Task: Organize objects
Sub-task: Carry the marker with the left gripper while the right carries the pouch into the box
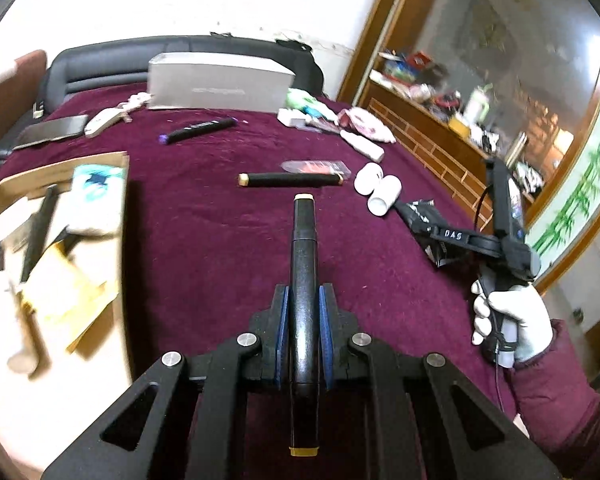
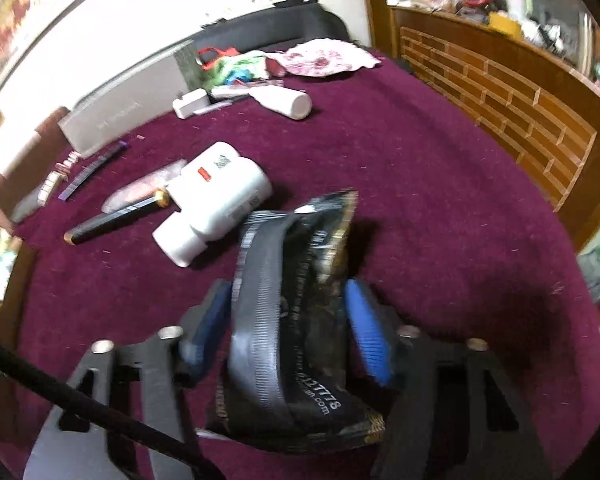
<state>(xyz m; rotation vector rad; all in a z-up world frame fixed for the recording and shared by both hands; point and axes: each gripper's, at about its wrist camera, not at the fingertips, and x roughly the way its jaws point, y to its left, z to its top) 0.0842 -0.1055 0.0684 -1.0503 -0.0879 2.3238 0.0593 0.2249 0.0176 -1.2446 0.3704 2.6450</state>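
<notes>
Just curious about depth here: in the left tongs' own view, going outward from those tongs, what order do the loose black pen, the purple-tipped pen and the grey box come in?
1. Loose black pen, lying crosswise just ahead.
2. Purple-tipped pen, farther, left of centre.
3. Grey box, at the headboard.

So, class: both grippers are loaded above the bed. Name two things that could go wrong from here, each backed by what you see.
1. The left gripper clamps the black pen near its middle, with a long end sticking forward; it might snag the cardboard box on the way in.
2. The right gripper has the crumpled black packet between its pads, but the left pad's contact is unclear; the packet could slip out.
</notes>
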